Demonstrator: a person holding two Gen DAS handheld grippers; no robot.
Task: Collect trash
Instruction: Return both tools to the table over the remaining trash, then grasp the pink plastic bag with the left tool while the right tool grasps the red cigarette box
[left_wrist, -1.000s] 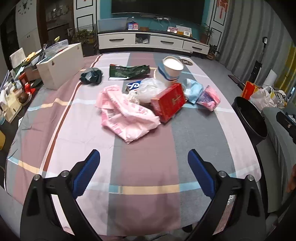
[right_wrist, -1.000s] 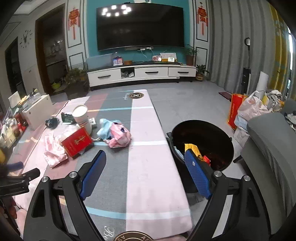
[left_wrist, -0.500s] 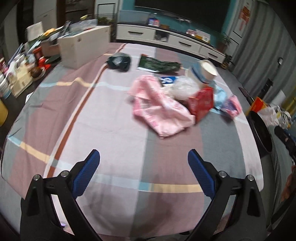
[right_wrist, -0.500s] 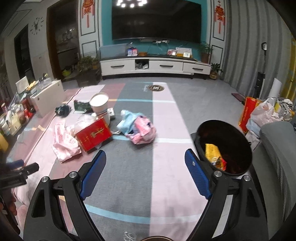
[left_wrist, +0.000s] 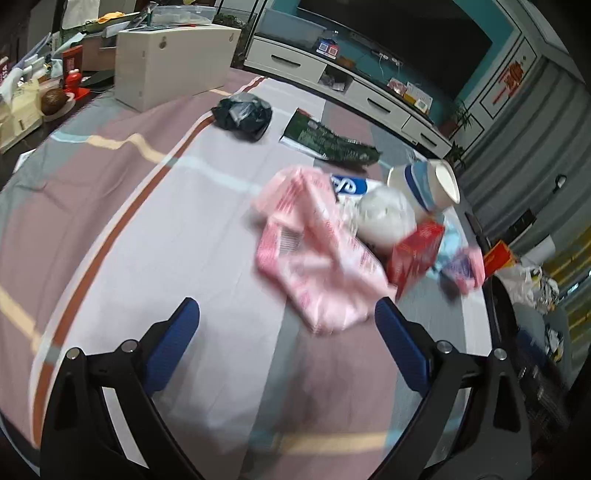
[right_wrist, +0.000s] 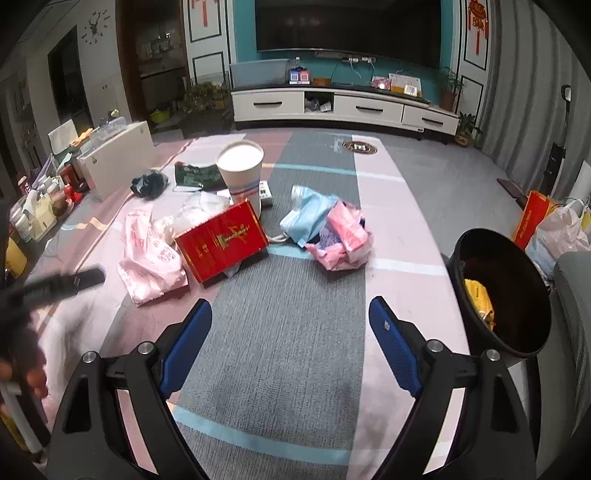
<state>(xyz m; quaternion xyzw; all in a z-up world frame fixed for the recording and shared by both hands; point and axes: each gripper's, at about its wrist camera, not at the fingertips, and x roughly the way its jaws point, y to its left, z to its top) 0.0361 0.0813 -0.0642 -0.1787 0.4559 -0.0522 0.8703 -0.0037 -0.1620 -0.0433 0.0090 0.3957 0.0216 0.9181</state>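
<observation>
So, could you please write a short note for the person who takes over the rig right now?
Left gripper: open, empty, above the tablecloth near the pink bag.
Right gripper: open, empty, above the grey stripe of the table.
Trash on the table: pink bag, red box, paper cup, blue and pink wrappers, black bag, green packet.
Done: the black bin beside the table already holds some yellow trash.
Left: everything listed above still needs binning.
</observation>
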